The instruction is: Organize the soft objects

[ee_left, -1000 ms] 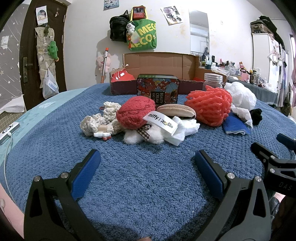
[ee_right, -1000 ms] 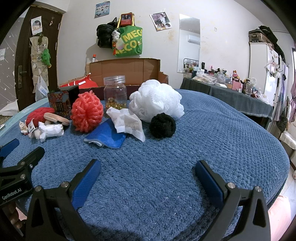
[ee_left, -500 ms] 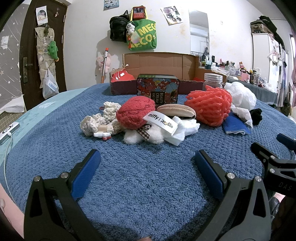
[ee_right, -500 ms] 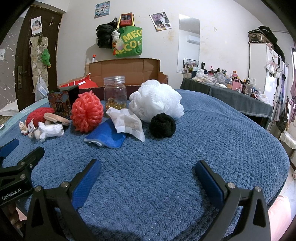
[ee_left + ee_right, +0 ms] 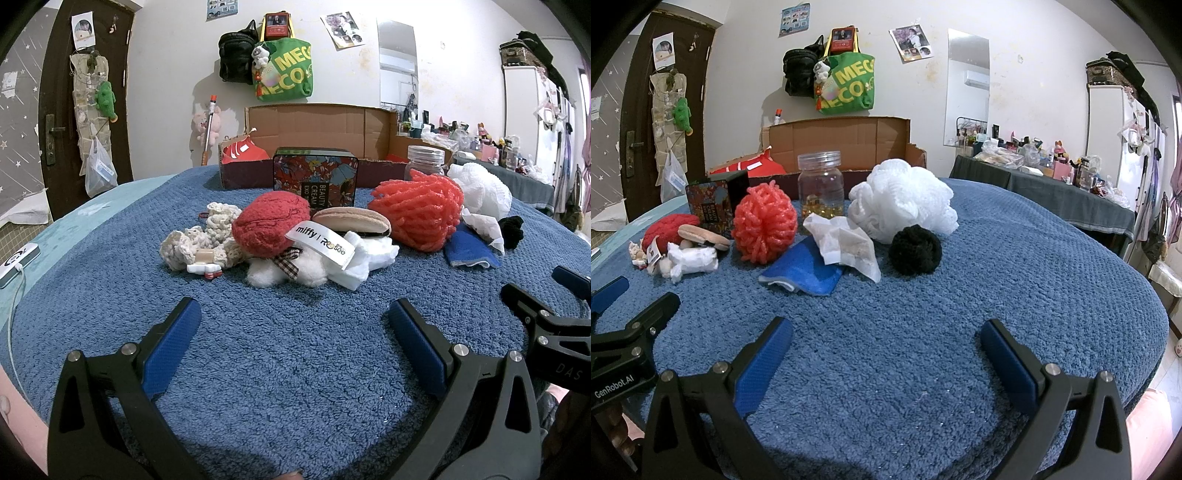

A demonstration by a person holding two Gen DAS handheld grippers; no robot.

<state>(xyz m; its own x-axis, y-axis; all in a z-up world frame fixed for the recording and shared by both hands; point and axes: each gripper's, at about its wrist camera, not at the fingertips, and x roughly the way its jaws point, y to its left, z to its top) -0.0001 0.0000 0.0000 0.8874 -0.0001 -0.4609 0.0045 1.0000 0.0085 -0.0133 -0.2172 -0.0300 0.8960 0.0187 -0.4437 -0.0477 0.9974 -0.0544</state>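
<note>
- Left gripper [image 5: 295, 325] is hovering with its 2 fingers [image 5: 173, 343] spread wide, holding nothing; red knit ball [image 5: 271, 225] is lying ahead of them.
- Right gripper [image 5: 886, 347] is also gaping wide, empty; black pompom [image 5: 915, 249] is sitting ahead on the blue blanket [image 5: 1015, 295].

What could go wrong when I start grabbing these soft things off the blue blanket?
The red knitted ball leans on the tan puff and cream crochet piece, so pulling one may drag its neighbours. The glass jar stands right behind the white mesh pouf and orange pouf; a deep reach could tip it. Both the left claw and the right claw are open and empty.
</note>
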